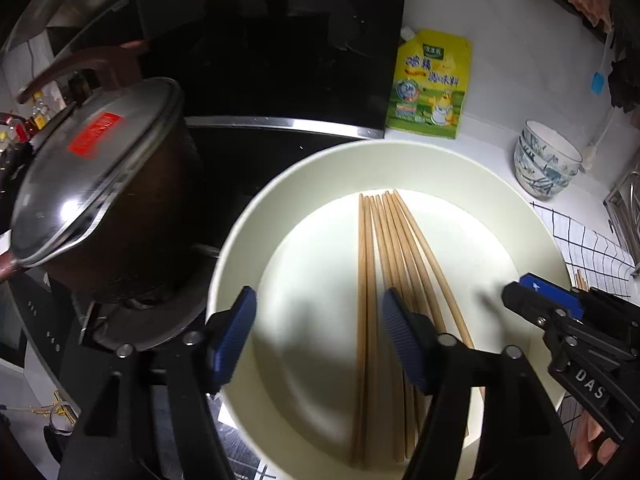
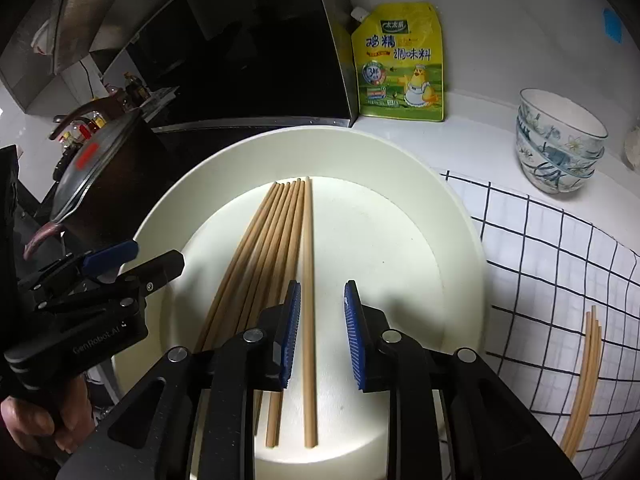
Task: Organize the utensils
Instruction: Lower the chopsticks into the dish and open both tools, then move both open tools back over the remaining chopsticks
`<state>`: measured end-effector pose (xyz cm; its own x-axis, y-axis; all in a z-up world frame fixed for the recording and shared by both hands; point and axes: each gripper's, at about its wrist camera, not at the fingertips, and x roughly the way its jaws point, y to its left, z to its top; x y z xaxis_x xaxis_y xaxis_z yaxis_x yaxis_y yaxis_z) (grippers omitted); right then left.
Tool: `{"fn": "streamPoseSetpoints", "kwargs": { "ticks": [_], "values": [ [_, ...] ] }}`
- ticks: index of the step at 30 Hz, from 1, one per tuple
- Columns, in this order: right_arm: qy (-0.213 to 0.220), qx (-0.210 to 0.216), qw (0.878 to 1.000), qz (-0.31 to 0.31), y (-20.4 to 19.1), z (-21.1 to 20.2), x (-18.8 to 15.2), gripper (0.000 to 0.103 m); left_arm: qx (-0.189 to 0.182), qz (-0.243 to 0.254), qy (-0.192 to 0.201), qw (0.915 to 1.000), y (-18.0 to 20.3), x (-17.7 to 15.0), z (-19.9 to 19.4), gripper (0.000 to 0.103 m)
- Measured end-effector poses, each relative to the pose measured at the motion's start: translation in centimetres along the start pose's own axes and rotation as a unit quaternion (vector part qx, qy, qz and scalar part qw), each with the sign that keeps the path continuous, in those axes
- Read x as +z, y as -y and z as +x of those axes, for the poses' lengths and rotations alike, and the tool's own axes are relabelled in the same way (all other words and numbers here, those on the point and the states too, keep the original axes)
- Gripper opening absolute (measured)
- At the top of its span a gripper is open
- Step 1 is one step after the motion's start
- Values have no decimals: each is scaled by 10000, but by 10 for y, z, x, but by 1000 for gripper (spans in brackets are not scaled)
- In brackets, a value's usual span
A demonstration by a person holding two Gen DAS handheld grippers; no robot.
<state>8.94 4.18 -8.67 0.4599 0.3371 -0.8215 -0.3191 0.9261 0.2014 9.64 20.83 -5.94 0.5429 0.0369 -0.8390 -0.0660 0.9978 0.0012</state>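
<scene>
Several wooden chopsticks (image 2: 276, 240) lie side by side in a cream plate (image 2: 440, 216), also in the left wrist view (image 1: 384, 248) on the plate (image 1: 248, 240). My right gripper (image 2: 320, 332) is open just above the plate, its jaws either side of the rightmost chopstick (image 2: 309, 280), apart from it. My left gripper (image 1: 318, 332) is open over the plate's left part, empty. Each gripper shows in the other's view: the right gripper (image 1: 520, 288) and the left gripper (image 2: 132, 260), both at the plate's rim. A few more chopsticks (image 2: 584, 376) lie on the checked cloth (image 2: 560, 264).
A dark pot with a glass lid (image 1: 96, 184) stands on the black stove at the left. A yellow seasoning pouch (image 1: 430, 84) leans against the back wall. Stacked patterned bowls (image 1: 544, 160) stand at the right on the white counter.
</scene>
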Motion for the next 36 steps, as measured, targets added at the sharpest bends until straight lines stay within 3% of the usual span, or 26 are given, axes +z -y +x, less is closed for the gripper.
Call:
{"fn": "streamPoseSetpoints", "kwargs": {
  "ticks": [7,13,20,36],
  "values": [
    [184,-49,9998,-6,4,-31,-9,23,14,48,125,9999,11,-3,-27,70],
    [301,-140,9994,39,16,-59,-19,30,-146,44,188,9997,32,-8,-46,74],
    [460,-339,9983,101,39,-94,-34,33,-389,181,302,9986,73,-14,-67,76],
    [649,-920,9903,810,134,-157,-96,39,-813,842,224,9929,184,-44,-80,85]
  ]
}}
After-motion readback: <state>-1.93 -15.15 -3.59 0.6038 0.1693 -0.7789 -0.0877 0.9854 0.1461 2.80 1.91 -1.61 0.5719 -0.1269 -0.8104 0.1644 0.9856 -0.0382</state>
